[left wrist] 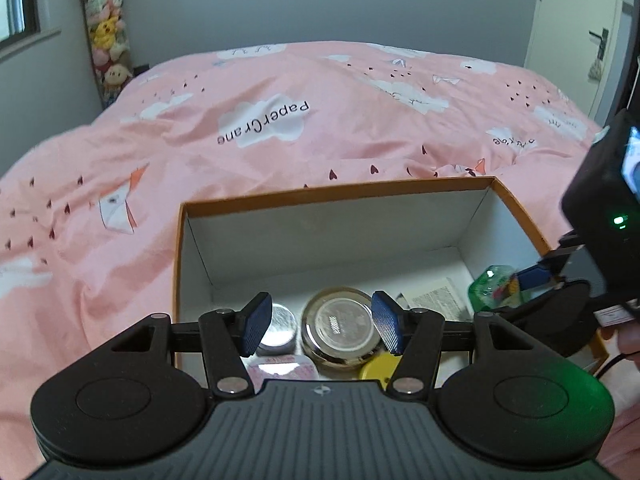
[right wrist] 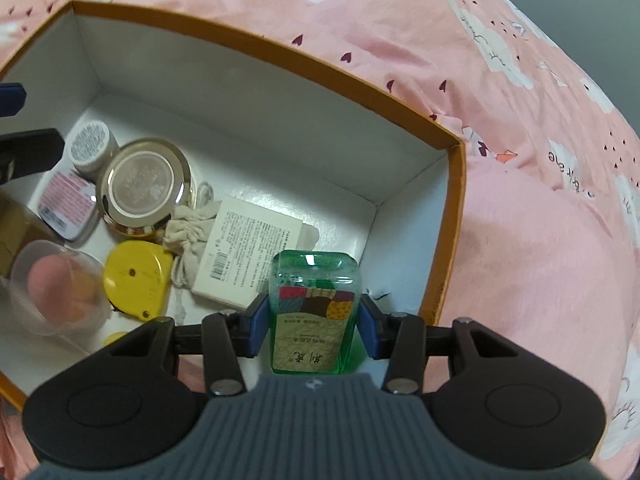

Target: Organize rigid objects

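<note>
An orange-rimmed cardboard box (left wrist: 182, 248) (right wrist: 456, 216) with a white inside sits on the pink bed. My right gripper (right wrist: 314, 326) is shut on a green transparent bottle (right wrist: 314, 312) and holds it over the box's right part; the bottle also shows in the left wrist view (left wrist: 494, 286). My left gripper (left wrist: 322, 326) is open and empty, above the near left of the box over a gold-lidded jar (left wrist: 340, 328) (right wrist: 146, 186).
In the box lie a small white jar (right wrist: 90, 146), a pink tin (right wrist: 66, 204), a yellow tape measure (right wrist: 136, 278), a beige cloth pouch (right wrist: 188, 236), a white carton (right wrist: 250, 250) and a clear case with sponges (right wrist: 56, 284). The pink duvet (left wrist: 280, 120) surrounds it.
</note>
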`<action>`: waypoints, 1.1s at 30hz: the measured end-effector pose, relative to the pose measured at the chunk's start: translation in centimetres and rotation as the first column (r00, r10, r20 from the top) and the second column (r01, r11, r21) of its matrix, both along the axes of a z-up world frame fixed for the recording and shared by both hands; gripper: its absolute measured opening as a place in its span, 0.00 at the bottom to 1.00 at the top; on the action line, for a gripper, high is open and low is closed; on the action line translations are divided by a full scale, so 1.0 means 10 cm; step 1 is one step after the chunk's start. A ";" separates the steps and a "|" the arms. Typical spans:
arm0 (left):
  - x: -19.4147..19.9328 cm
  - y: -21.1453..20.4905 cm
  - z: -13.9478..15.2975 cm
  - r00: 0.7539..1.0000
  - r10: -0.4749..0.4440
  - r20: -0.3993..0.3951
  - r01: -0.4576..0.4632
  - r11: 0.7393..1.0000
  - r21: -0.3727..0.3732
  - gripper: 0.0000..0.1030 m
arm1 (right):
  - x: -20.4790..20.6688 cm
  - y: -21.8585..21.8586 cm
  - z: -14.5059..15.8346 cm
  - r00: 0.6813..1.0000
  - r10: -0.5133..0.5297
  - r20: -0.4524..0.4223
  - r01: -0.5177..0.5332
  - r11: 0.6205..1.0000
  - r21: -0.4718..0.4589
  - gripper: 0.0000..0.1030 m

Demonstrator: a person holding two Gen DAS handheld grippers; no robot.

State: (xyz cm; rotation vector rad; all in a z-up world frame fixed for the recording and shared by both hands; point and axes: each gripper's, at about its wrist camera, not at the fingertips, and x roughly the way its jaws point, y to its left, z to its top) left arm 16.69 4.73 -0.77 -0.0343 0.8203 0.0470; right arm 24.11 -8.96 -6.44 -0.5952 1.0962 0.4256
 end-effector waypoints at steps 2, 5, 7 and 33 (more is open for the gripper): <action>-0.04 -0.01 -0.01 1.000 -0.002 -0.006 0.002 1.000 -0.014 0.65 | 0.00 0.03 -0.02 1.000 0.019 0.007 -0.019 1.000 -0.023 0.45; -0.11 -0.03 -0.02 1.000 -0.003 -0.008 0.003 1.000 -0.021 0.65 | -0.01 0.06 -0.04 0.999 0.049 0.022 -0.048 0.997 -0.053 0.46; -0.14 -0.04 -0.02 1.000 -0.002 -0.008 0.002 1.000 -0.026 0.65 | -0.02 0.07 -0.04 0.998 0.050 0.025 -0.048 0.997 -0.060 0.46; -0.87 -0.33 0.26 0.984 0.026 0.176 -0.014 0.998 -0.067 0.65 | -0.66 -0.18 0.62 0.989 0.060 0.134 -0.079 0.988 0.135 0.43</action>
